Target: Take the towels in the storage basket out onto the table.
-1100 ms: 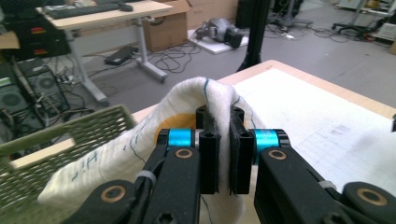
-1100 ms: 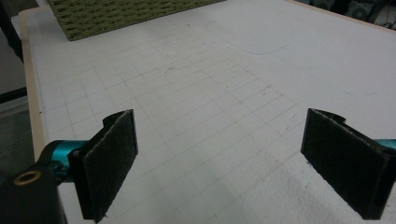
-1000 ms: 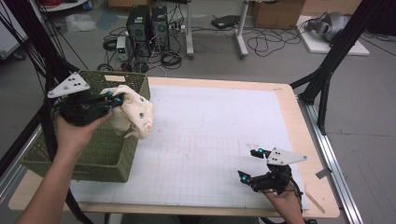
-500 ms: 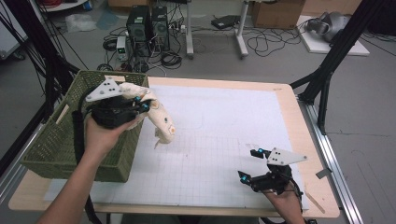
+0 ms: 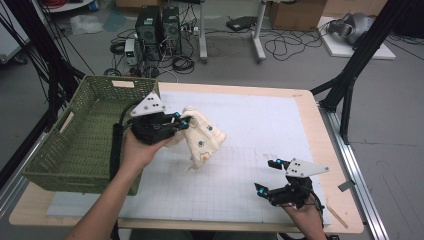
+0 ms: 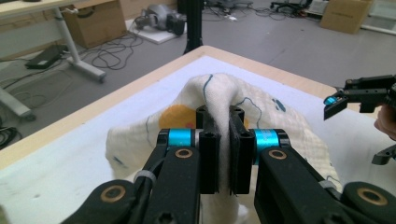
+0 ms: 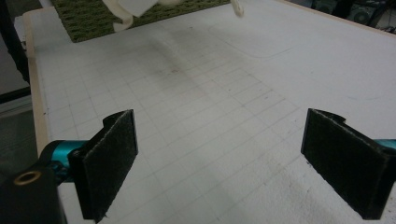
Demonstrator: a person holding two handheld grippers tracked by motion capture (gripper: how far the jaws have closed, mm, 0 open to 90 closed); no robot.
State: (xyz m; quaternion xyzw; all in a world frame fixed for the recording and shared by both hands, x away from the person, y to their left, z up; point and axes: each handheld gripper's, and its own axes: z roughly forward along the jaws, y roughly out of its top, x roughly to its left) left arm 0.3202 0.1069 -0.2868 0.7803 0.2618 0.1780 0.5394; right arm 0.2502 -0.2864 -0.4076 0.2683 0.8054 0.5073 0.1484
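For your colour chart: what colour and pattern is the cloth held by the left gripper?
Cream cloth with small blue marks and an orange patch; clearest in the left gripper view.

A cream cloth (image 5: pixel 202 136) hangs in the air, above the left part of the table (image 5: pixel 280 115).

It is a soft, crumpled piece of fabric, cream-white, with small blue-green marks and one orange-yellow patch (image 6: pixel 175 116). A fold at its top is pinched, and the rest falls down loosely, not flat. It is just beside the green basket (image 5: pixel 75 145) at the table's left edge, near the white mat (image 5: pixel 260 125).
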